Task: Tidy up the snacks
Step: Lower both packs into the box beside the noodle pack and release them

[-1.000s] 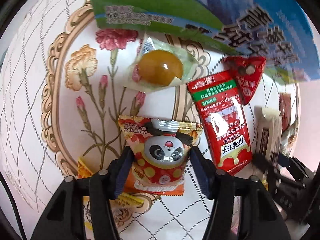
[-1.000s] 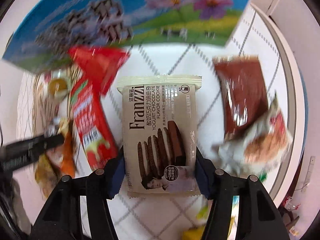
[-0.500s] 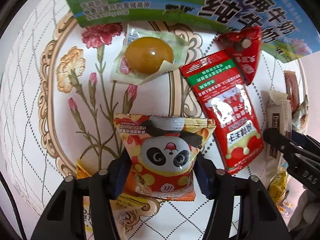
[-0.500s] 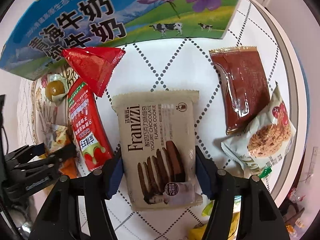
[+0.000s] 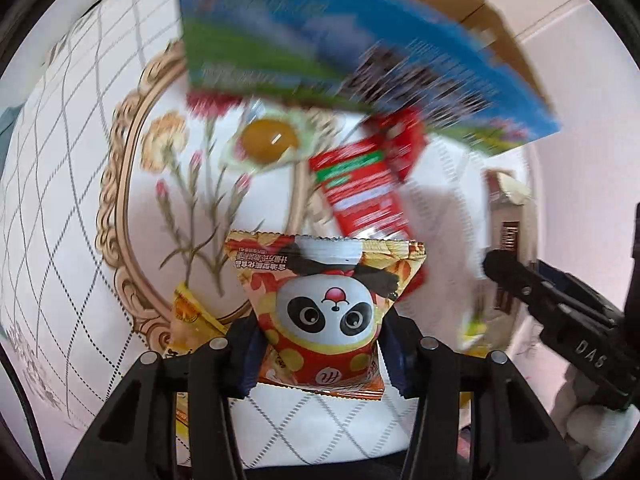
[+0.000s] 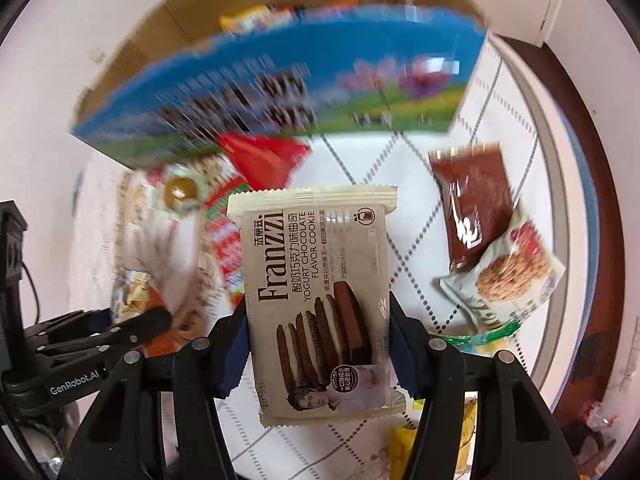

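The left gripper [image 5: 320, 344] is closing on the panda snack packet [image 5: 326, 312], lifted off the table [image 5: 60, 200]; the right gripper [image 6: 316, 344] clamps the Franzzi cookie packet [image 6: 320, 300]. Either slick wrapper could slip free before reaching the open carton [image 6: 280, 80].

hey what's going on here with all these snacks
A person is sorting snacks with a handheld gripper in each hand. The left gripper has a panda snack packet between its fingers, its jaws closing on it. The right gripper is clamped on a Franzzi cookie packet. An open cardboard box with blue printed sides stands behind, some snacks already inside. Other packets lie on the patterned tablecloth, including a long red packet and a brown wrapper.
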`<state>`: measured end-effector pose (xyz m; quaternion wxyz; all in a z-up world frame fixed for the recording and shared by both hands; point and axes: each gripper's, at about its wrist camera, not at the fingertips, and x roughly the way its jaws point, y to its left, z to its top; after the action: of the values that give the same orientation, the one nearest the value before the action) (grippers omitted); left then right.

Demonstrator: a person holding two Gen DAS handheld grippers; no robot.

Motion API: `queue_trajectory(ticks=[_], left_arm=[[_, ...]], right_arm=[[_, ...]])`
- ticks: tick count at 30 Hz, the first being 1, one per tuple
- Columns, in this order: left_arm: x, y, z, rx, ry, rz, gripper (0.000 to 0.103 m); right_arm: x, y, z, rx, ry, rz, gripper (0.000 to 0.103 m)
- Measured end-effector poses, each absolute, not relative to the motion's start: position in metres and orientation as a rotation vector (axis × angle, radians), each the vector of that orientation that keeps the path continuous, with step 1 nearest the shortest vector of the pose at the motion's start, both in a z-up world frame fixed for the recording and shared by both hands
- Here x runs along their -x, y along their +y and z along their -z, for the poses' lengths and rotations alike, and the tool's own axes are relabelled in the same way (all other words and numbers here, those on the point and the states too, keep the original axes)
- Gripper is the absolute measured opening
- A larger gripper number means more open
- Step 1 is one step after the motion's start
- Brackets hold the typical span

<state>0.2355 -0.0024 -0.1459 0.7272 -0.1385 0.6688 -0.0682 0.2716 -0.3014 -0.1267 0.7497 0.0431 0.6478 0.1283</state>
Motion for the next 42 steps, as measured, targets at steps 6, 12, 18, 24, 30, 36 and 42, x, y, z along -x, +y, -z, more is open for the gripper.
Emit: queue_trajectory(ticks=[6,12,18,24,30,36,42], left_arm=[[-0.268,-0.015,0.084,0.376,1.403,0.261,0.047],[-0.335,-0.012,0.045,0.352,1.316,0.288,0.047],[-0.431,0.003,0.053,0.276,1.294,0.204,0.047],[-0.511,0.009,0.094,0.133,1.34,0.066,0.047],[-0.55,0.023,0.142,0.142,1.434,0.015,0.047],[-0.565,0.029,0.164,0.137,1.464,0.021,0.078],[-0.556,0.032,0.172,0.169,1.451,0.052,0.094]], right_arm=[[-0.294,-0.311,0.063,-0.146,1.322,-0.352,0.062],[-0.353,-0.304,0.02,-0.144,1.207,-0.347,0.062],[-0.436,-0.303,0.017,-0.105,1.169,-0.257,0.062],[-0.511,-0.295,0.052,-0.039,1.223,-0.183,0.062],[-0.552,-0.288,0.098,0.015,1.297,-0.132,0.062],[-0.569,-0.303,0.121,-0.079,1.337,-0.108,0.089],[-0.573,-0.297,0.122,-0.058,1.34,-0.103,0.094]])
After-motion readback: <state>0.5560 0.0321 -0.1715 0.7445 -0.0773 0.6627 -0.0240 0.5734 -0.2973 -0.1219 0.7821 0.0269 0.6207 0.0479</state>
